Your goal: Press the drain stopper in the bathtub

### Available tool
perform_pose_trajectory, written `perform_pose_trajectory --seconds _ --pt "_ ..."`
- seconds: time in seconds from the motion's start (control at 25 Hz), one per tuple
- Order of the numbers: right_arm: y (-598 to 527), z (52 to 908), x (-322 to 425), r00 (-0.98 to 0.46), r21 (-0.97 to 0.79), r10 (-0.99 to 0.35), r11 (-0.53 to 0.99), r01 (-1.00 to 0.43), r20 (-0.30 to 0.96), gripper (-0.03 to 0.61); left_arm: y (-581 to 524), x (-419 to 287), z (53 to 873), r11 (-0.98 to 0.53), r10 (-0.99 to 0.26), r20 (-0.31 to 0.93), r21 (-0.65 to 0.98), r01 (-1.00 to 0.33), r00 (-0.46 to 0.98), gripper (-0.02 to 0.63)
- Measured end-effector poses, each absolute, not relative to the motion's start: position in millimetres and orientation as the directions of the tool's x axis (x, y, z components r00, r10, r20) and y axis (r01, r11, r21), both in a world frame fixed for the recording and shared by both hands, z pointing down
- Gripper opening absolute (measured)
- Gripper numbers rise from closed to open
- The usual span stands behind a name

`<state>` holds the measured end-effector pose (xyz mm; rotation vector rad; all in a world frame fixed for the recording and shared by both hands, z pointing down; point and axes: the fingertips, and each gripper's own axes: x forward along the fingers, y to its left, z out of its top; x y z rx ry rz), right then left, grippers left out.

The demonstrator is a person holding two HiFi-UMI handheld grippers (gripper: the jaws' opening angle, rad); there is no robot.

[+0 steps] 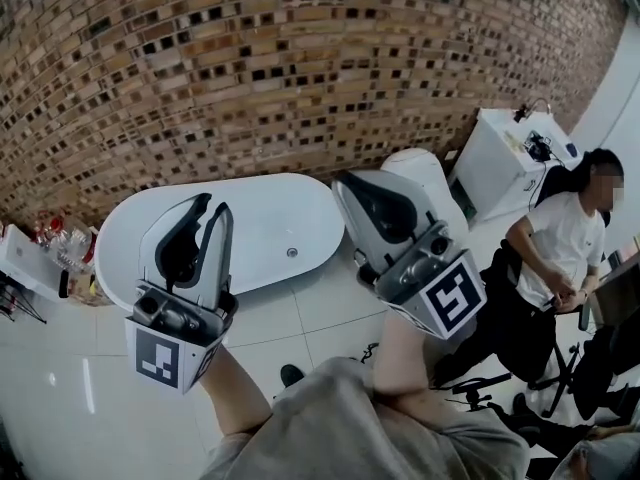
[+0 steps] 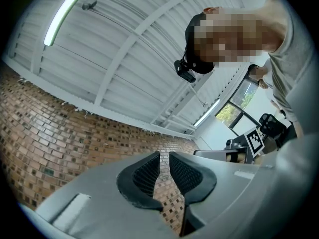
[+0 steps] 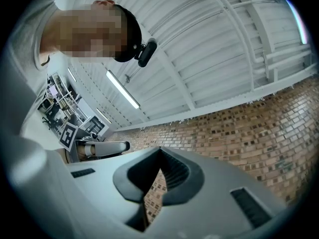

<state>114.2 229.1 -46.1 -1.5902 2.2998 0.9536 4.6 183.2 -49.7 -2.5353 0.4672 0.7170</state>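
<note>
The white oval bathtub (image 1: 130,230) stands against the brick wall. Its small round drain stopper (image 1: 292,252) sits on the tub floor towards the right end. I hold both grippers up in the air on the near side of the tub, well short of the stopper. The left gripper (image 1: 212,206) (image 2: 164,156) shows a narrow gap between its tips, with nothing in it. The right gripper (image 1: 345,184) (image 3: 159,149) has its tips touching and holds nothing. Both gripper views look up at the brick wall and the ceiling, so neither shows the tub.
A white toilet (image 1: 425,173) and a white cabinet (image 1: 505,158) stand to the right of the tub. A person (image 1: 560,243) sits at the far right. A rack with bottles (image 1: 50,248) stands at the left. A cable (image 1: 365,353) lies on the tiled floor.
</note>
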Motion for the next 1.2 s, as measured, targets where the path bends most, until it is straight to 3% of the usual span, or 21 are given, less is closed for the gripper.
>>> perform_pose_trajectory --seconds 1.2 --pt "228.7 -41.1 126.9 -0.406 0.399 -0.775 0.218 -0.891 -0.483 0.014 192.9 45.3 -45.1 -0.852 -0.127 -0.505 -0.385 -0.355 0.854 0.06"
